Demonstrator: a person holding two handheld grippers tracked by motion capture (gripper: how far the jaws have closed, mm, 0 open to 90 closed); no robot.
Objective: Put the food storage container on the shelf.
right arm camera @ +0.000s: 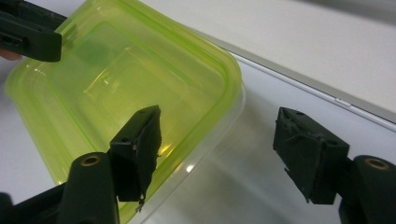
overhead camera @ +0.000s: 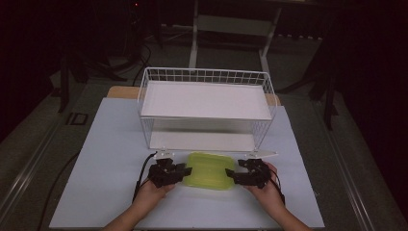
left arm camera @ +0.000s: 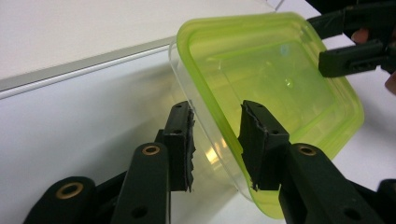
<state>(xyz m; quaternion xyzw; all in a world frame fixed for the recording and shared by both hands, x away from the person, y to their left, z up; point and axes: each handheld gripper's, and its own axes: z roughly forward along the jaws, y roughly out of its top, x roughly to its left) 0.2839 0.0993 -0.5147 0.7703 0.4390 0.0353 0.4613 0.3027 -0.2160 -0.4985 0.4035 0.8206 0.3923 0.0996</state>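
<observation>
Two grippers flank the lidded green container at 6 o'clock of the wire rack. Left gripper straddles its rim, right gripper gapes unclenched. Light, slick plastic; pinch the rims.

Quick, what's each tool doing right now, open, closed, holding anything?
Left tool: open, jaws straddling the rim of the green-lidded plastic container, pads not clearly pressing it.
Right tool: open wide, container's edge between its jaws, not gripped.
</observation>
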